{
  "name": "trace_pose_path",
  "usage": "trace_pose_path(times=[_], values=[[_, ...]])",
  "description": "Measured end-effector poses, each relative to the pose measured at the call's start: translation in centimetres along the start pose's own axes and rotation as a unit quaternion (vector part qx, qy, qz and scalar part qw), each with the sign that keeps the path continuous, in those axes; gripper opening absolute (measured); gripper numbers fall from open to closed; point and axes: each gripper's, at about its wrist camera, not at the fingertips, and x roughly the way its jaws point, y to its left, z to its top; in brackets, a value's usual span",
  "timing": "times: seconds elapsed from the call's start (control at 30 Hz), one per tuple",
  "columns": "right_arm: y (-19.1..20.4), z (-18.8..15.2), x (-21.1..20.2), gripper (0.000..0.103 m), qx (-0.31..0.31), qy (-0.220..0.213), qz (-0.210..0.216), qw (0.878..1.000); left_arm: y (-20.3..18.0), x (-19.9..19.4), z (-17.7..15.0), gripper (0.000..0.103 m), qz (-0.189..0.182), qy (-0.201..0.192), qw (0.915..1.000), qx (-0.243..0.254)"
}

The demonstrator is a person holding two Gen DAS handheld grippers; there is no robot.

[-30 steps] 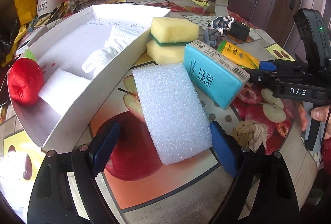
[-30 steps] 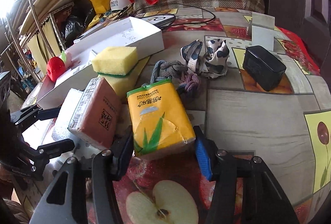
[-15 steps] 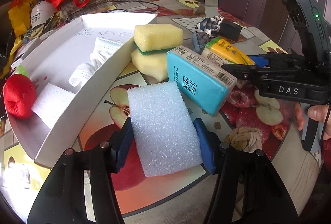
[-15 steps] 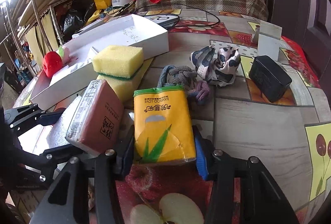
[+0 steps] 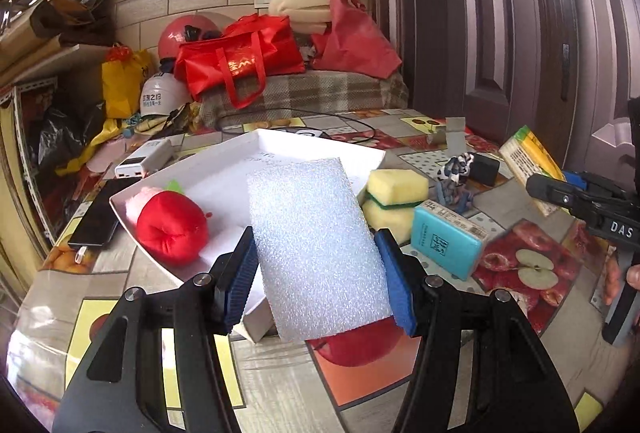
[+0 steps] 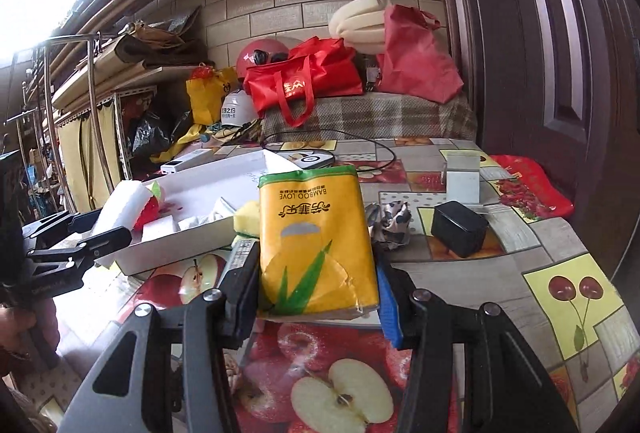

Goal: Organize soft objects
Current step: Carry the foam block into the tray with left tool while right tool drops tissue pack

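Right now your left claw (image 5: 316, 273) is clamped on the white foam block (image 5: 316, 253), blue pads pressed against its two long sides, and the block is lifted off the tabletop (image 5: 280, 385) with its far end tilted up in front of the white tray (image 5: 320, 145). Its jaws have just been closing onto that block. Your right claw (image 6: 316, 289) grips the yellow tissue pack (image 6: 316, 245) the same way, raised clear of the apple-print cloth, and its jaws too have just closed in on the pack. Just beyond the foam, the tray holds a red plush apple (image 5: 172, 229) at its near left corner, with a pink piece behind it and a white foam piece (image 6: 160, 229) beside it; the right wrist view also shows a white glove (image 6: 216, 213) lying in it. Beside the tray's right wall sit two stacked yellow sponges (image 5: 394, 201), and a teal tissue pack (image 5: 444, 241) lies just in front of them.
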Motion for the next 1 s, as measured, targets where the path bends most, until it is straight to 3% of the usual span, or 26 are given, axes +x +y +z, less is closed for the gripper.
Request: trace_pose_path(times=[0.53,0.8,1.0], values=[[11.5,0.2,5.6,0.049,-0.018,0.02,0.093,0.995,6.4,2.1,0.6,0.058,0.092,-0.028,0.9938,-0.056],[14.6,1.5,9.1,0.049,0.001,0.005,0.08,0.997,7.5,4.2,1.6,0.058,0.112,-0.032,0.9918,-0.053],[14.3,2.7,11.8,0.05,0.014,0.001,0.048,0.999,8.6,5.7,2.4,0.058,0.119,-0.033,0.99,-0.067]])
